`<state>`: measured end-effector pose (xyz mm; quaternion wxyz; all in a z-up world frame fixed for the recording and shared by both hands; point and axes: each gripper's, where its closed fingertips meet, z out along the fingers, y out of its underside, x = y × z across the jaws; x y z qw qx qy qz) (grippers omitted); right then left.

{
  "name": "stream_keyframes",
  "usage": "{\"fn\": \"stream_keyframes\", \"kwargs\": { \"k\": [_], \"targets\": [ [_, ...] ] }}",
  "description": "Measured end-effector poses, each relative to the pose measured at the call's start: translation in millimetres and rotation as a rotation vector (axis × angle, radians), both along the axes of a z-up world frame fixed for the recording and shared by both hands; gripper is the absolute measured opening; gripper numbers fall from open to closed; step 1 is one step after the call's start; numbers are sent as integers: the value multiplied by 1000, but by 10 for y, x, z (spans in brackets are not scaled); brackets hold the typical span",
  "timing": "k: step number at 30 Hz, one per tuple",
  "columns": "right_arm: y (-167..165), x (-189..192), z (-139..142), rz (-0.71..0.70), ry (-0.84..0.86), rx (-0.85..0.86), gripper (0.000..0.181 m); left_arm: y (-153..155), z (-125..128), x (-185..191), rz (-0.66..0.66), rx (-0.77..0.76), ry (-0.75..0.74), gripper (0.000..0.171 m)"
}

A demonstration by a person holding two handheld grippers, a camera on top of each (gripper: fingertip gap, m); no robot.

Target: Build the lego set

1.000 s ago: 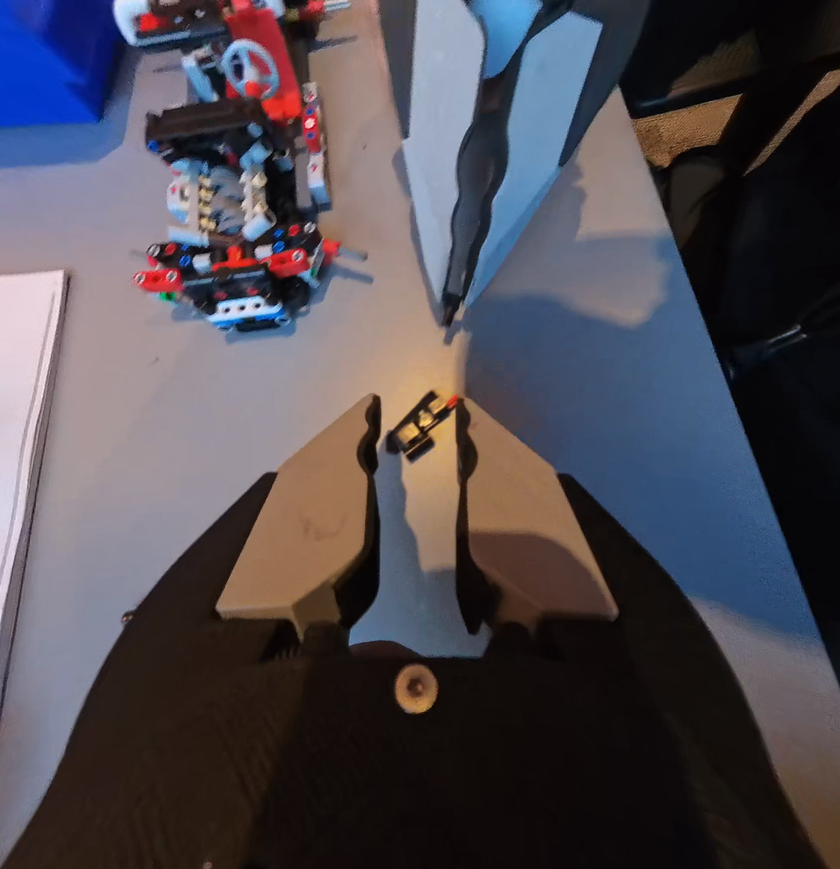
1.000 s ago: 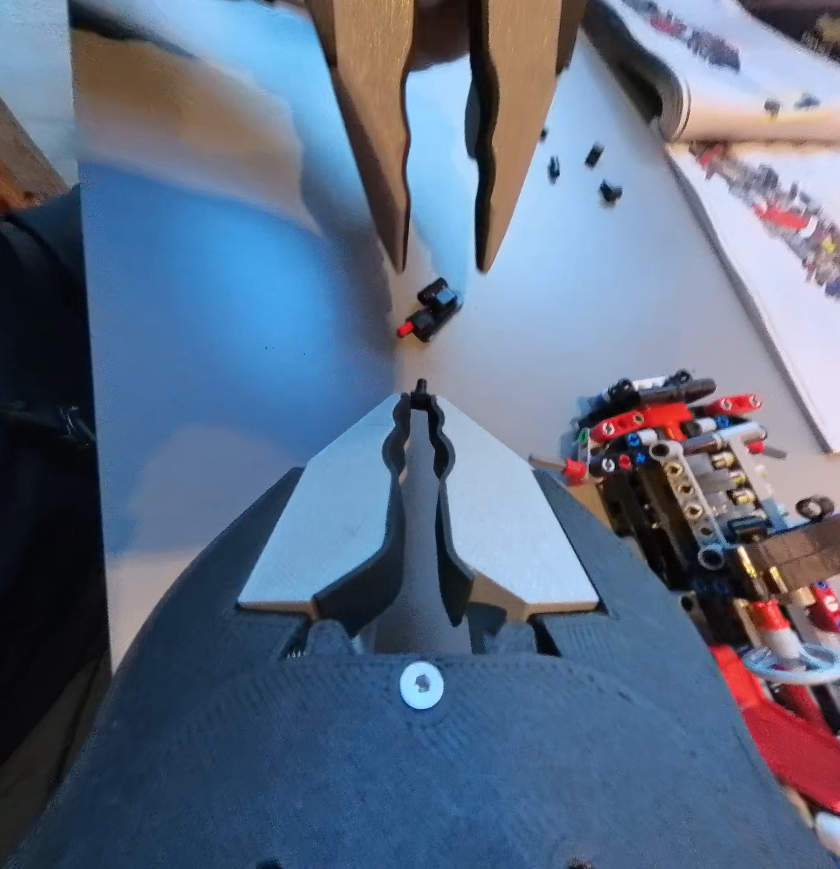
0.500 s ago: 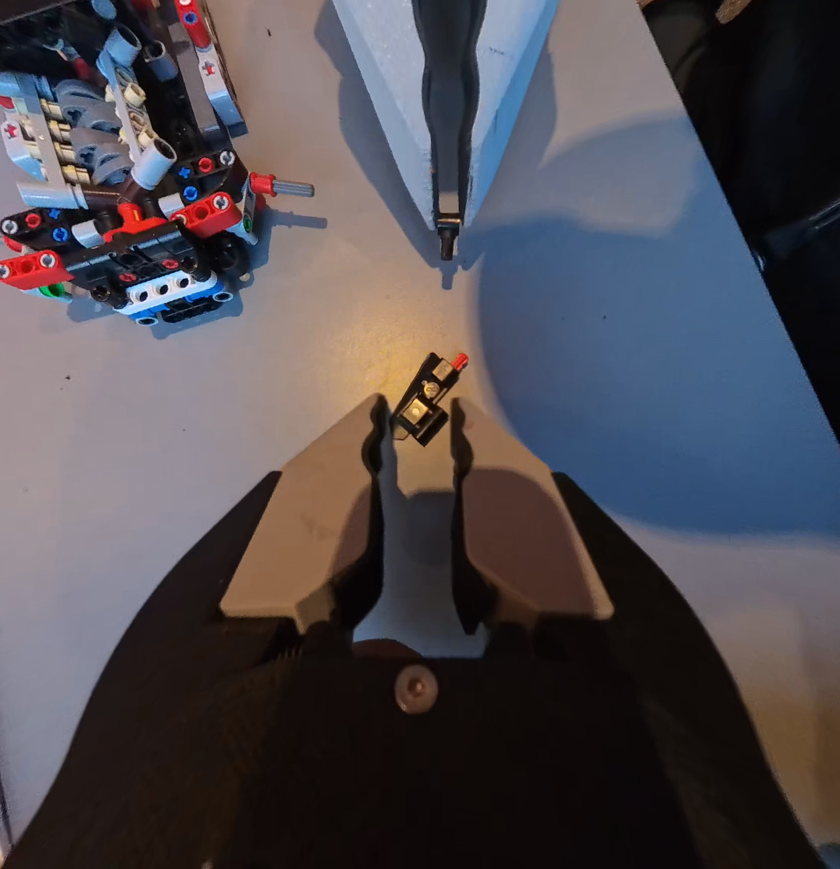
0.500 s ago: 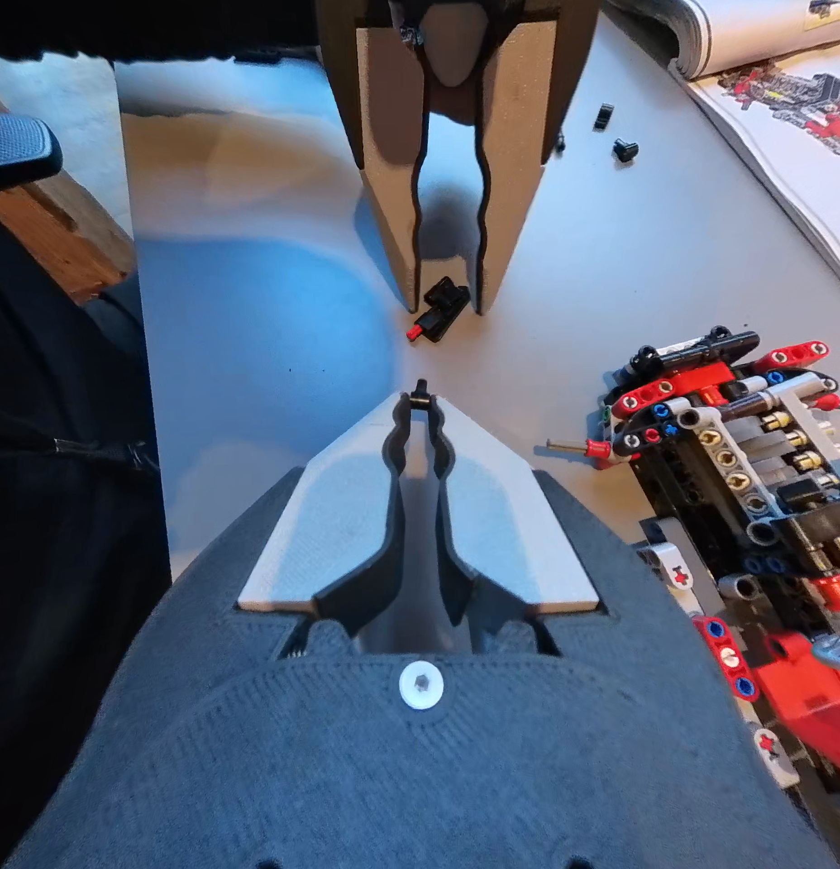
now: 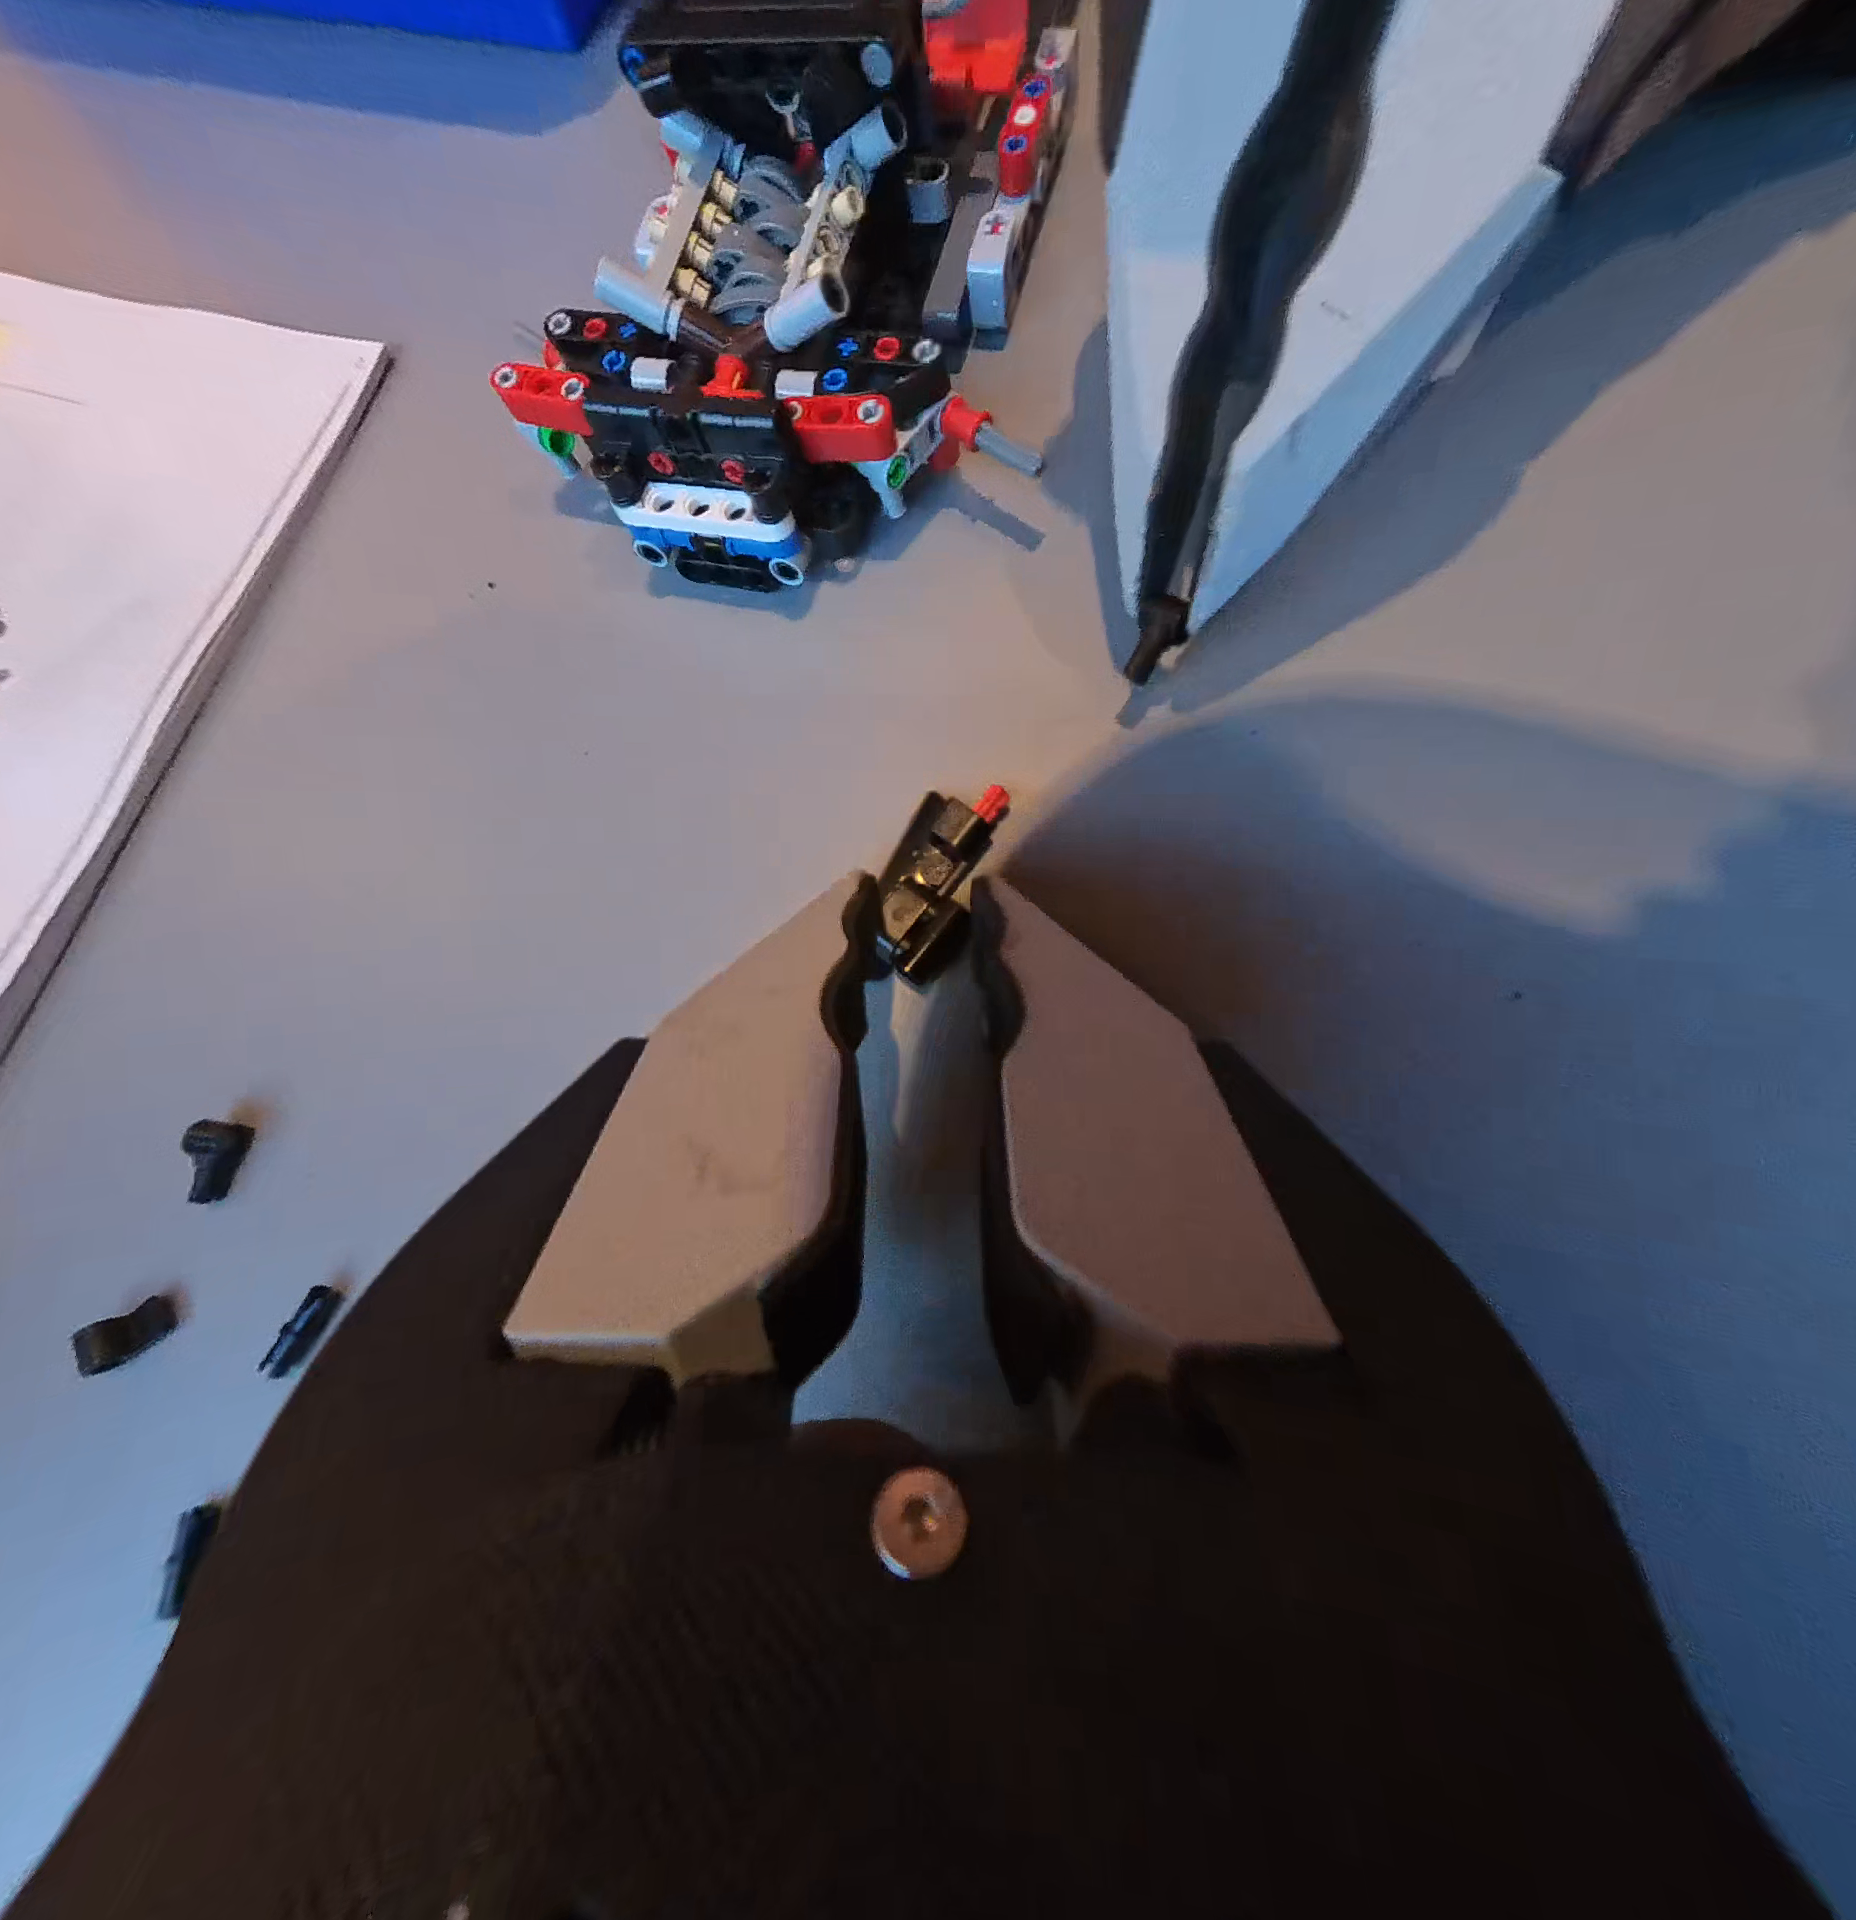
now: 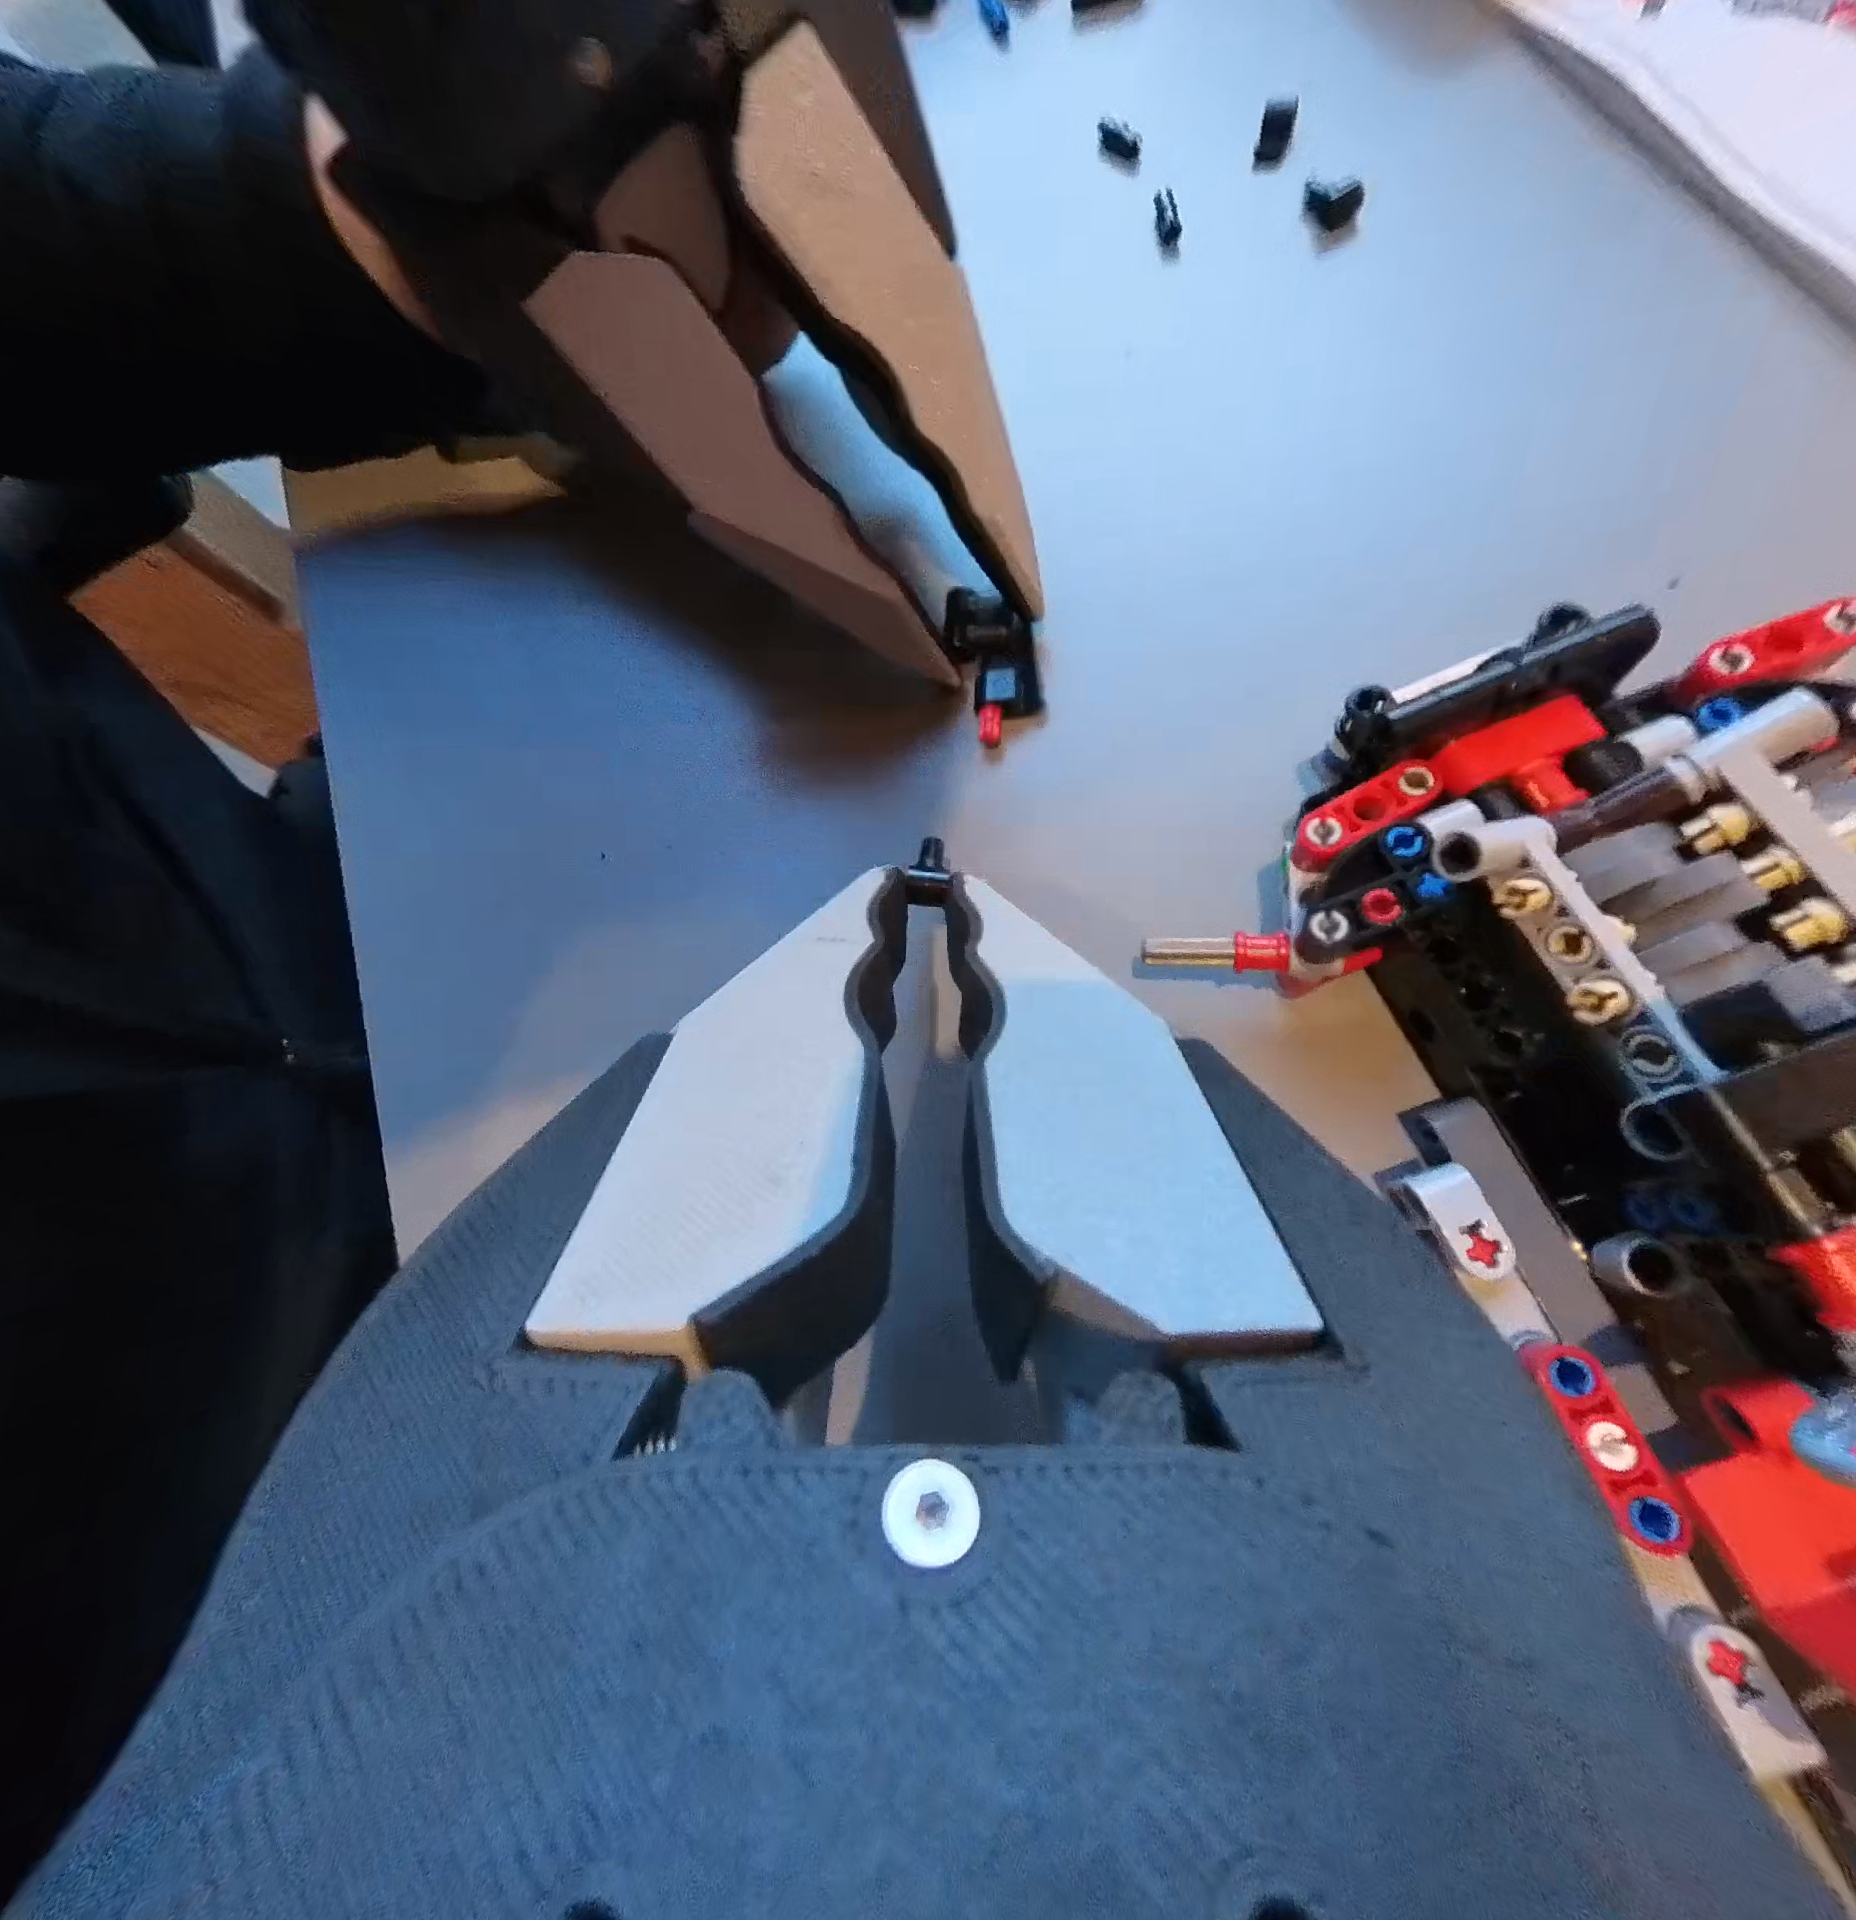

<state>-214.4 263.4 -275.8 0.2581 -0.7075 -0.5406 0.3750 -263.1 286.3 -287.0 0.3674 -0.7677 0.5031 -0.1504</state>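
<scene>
The lego car (image 5: 758, 343) sits half-built on the grey table (image 5: 488, 790), far and left of the left gripper (image 5: 922, 914), with loose black pins (image 5: 215, 1158) near left and an open booklet (image 5: 124, 540) at the far left. The piece that matters now is smaller — a black connector with a red peg (image 5: 934, 883). The left gripper's fingers are closed on its near end, so most of it juts out beyond the tips, low over the table; whether it is touching the surface I cannot tell. Its long axis runs roughly along the gripper's own line, slanting a little to the right, and the red peg is at the far end.

Facing it, well apart from that peg, the right gripper (image 6: 929, 894) is clamped on a small black pin (image 6: 929, 868), whose stub pokes out past the tips. In the right wrist view the red peg points back toward the pin, slightly left of the right gripper's line.

My reading is that the pin is meant to go into the connector. If so, the right gripper is the one to travel, and the two axes are not yet in line — the pin would want swinging left to meet the connector squarely. With so little of the connector gripped, a skewed push could twist it loose.
</scene>
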Motion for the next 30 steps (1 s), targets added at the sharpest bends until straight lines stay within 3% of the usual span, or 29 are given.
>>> {"fn": "stream_keyframes", "kwargs": {
  "k": [4, 10, 16, 19, 23, 26, 30],
  "targets": [
    [22, 17, -99, -15, -57, -82, 5, -41, -7, 20, 45, -119, -31, 17],
    [-26, 54, -109, -2, -78, 32, 9, -237, 35, 24, 12, -251, -139, 32],
    [-91, 132, -112, -5, -92, 119, 13, -232, 217, -112, -25, -200, -132, 35],
    [-108, 146, -105, 12, -99, 162, 16, -225, 301, -167, -124, -141, -77, 34],
    [-120, 153, -85, 35, -98, 209, 16, -259, 98, -212, -273, -228, 35, 38],
    [-121, 154, -61, 55, -86, 243, 19, -110, 42, -214, -301, -187, 88, 38],
    [-159, 157, -83, 138, -99, 327, 24, -193, -22, -181, -442, -191, 136, 34]
  ]
}}
